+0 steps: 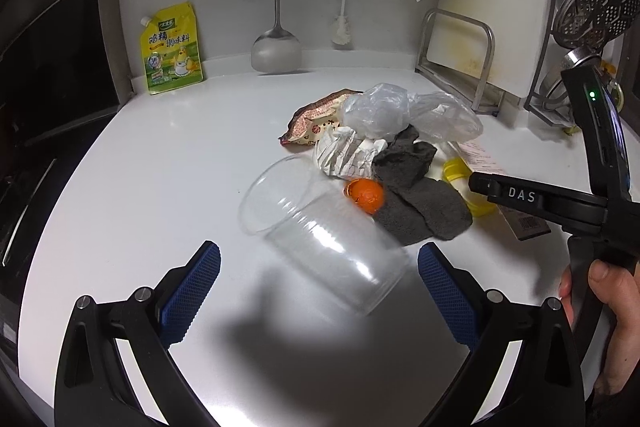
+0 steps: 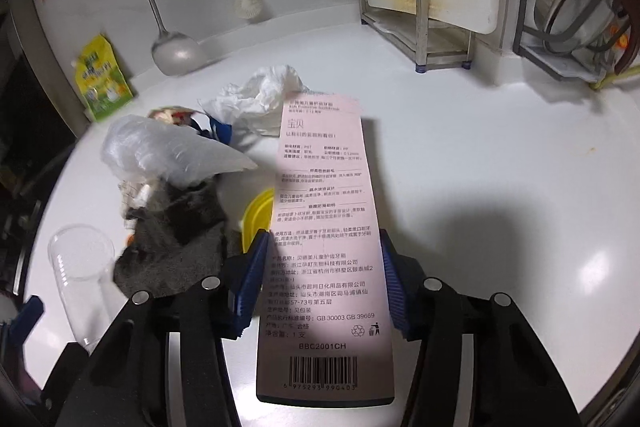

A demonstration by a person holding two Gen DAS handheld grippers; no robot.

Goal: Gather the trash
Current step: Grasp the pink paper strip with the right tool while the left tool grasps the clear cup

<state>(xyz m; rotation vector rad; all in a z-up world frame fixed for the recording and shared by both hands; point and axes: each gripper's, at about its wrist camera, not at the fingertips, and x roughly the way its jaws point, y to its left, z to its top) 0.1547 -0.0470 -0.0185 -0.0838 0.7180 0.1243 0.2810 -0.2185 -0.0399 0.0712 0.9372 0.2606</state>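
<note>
Right gripper [image 2: 322, 281]: blue pads [image 2: 253, 277] pressed on both edges of a pink card [image 2: 324, 227], holding it above the counter [image 2: 500, 147]. Left gripper [image 1: 319, 291]: jaws wide, nothing held, a clear cup [image 1: 320, 231] on its side just beyond. Farther right, the trash heap: orange peel [image 1: 366, 195], grey cloth [image 1: 416, 195], plastic bag [image 1: 408, 113], wrapper [image 1: 316, 115].

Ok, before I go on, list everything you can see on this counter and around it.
Plastic cup: 1, clear, on its side between left fingers.
Pink card: 1, between right fingers.
Orange peel: 1, beside cup.
Grey cloth: 1, pile centre.
Plastic bag: 1, clear, atop pile.
Yellow lid: 1, under card.
Seasoning pouch: 1, yellow, back left.
Ladle: 1, steel, wall.
Left gripper: open.
Right gripper: closed on card.
</note>
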